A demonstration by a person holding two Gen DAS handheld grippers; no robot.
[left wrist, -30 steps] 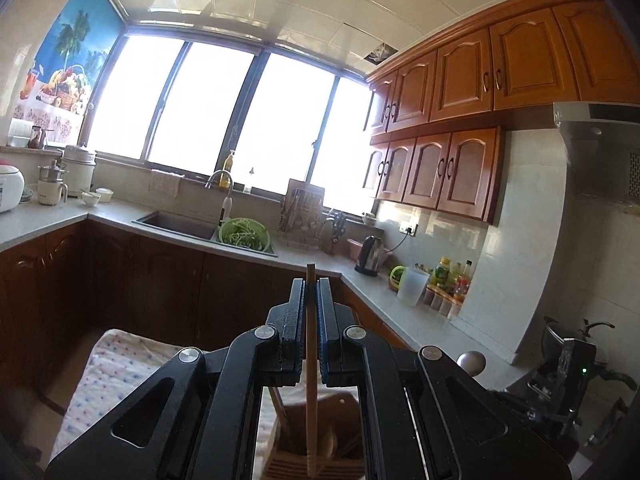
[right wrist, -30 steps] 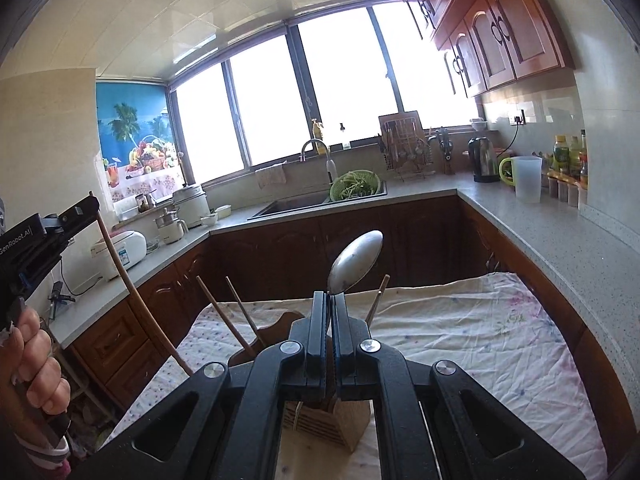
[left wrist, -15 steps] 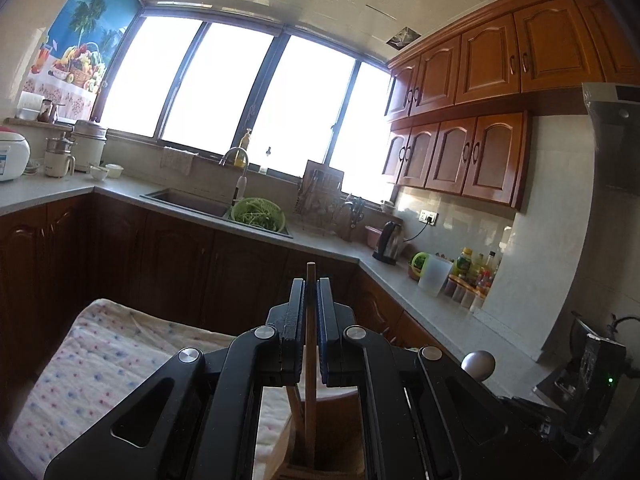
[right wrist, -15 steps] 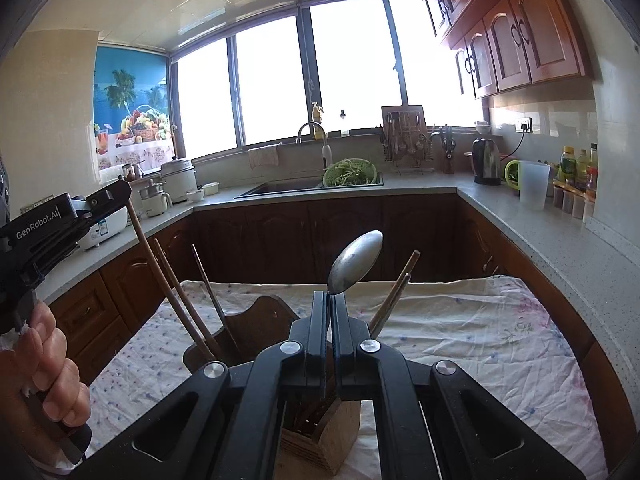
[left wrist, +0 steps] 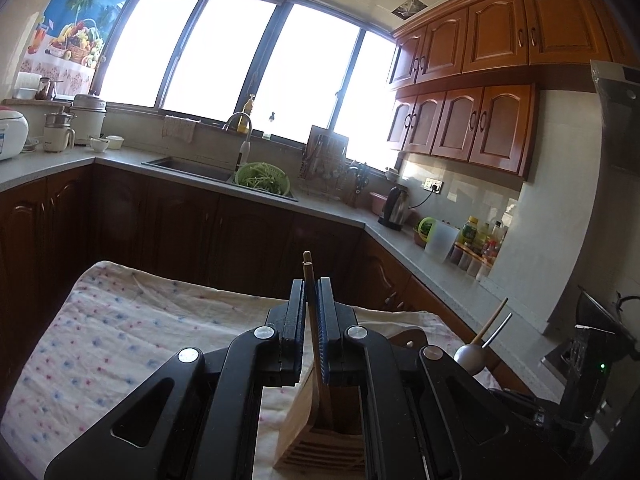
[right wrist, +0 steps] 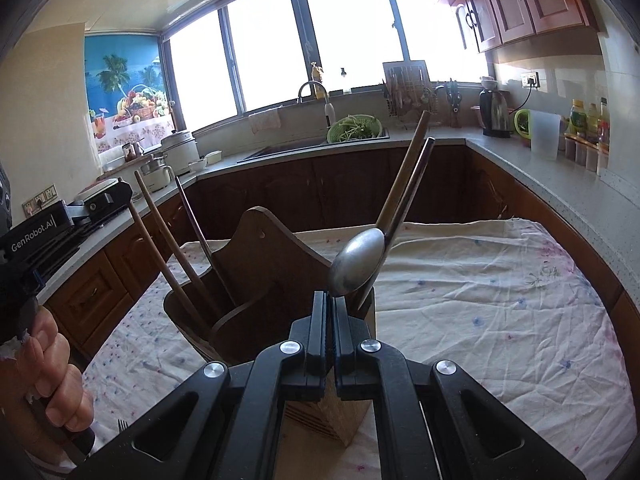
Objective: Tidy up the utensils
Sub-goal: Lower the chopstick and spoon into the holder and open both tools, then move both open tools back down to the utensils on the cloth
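Over wooden holder [right wrist: 280, 280], right claw [right wrist: 330, 312] pinching spoon [right wrist: 356, 264], left claw [left wrist: 311, 312] seemingly clamping chopsticks [left wrist: 309, 280]

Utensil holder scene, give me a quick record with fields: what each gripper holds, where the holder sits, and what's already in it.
left gripper: jaws shut on chopsticks, ends down in the holder
right gripper: jaws shut on spoon, bowl up
holder: wooden, on the cloth
already in holder: wooden sticks leaning out
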